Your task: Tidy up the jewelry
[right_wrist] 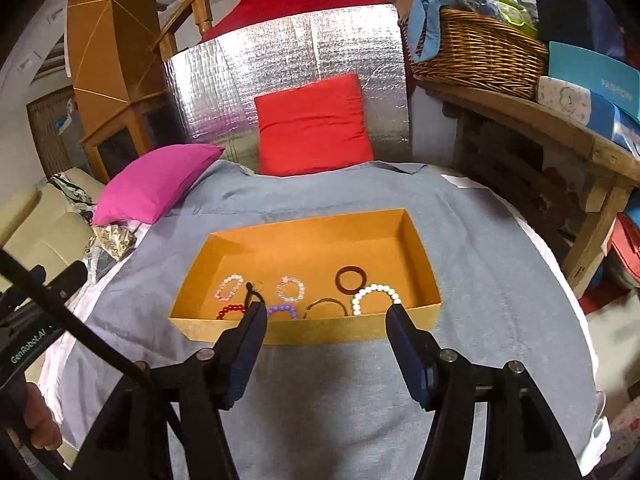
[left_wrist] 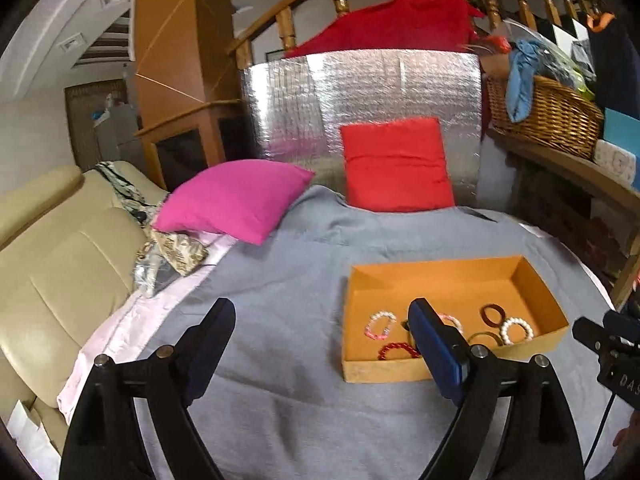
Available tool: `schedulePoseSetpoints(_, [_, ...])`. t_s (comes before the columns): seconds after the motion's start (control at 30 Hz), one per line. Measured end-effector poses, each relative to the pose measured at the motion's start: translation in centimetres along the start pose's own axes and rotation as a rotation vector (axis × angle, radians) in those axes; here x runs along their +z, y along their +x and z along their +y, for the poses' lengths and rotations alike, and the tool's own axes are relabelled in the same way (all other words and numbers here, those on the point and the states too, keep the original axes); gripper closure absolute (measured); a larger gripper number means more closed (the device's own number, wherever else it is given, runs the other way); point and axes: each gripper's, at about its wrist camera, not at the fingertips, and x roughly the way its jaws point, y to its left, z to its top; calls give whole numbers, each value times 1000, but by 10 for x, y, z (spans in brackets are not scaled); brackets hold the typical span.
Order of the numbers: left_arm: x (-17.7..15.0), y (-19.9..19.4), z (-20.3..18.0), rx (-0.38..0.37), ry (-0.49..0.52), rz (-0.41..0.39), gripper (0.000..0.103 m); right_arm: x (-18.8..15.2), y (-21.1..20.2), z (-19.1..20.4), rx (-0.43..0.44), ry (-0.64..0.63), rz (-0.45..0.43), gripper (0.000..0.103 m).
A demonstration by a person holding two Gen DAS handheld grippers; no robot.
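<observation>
An open orange cardboard box (right_wrist: 304, 240) lies on a grey cloth (right_wrist: 320, 380) and shows in the left wrist view (left_wrist: 440, 280) too. Inside it lie several bracelets: a white bead one (right_wrist: 374, 298), a dark brown ring (right_wrist: 351, 279), a purple bead one (right_wrist: 283, 312), a red bead one (right_wrist: 231, 311), two pink bead ones (right_wrist: 229, 287) and a thin dark bangle (right_wrist: 326, 307). My right gripper (right_wrist: 326, 312) is open and empty, just in front of the box's near wall. My left gripper (left_wrist: 322, 306) is open and empty, left of the box.
A red cushion (right_wrist: 314, 124) leans on a silver foil panel (right_wrist: 288, 48) behind the cloth. A magenta pillow (right_wrist: 156, 182) and a beige sofa (left_wrist: 52, 260) lie to the left. A wicker basket (right_wrist: 476, 52) sits on a wooden shelf (right_wrist: 528, 120) at right.
</observation>
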Motion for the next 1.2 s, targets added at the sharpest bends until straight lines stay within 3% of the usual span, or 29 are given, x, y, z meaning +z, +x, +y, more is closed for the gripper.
schedulePoseSetpoints(0.2, [0, 10, 14, 21, -50, 12, 12, 0, 9, 18, 18, -41, 4, 37])
schedulePoseSetpoints(0.5, [-3, 20, 0, 35, -37, 21, 12, -7, 33, 18, 8, -47, 18, 37])
schedulePoseSetpoints(1.2, [-10, 44, -25, -18, -15, 46, 12, -14, 60, 0, -58, -43, 37, 37])
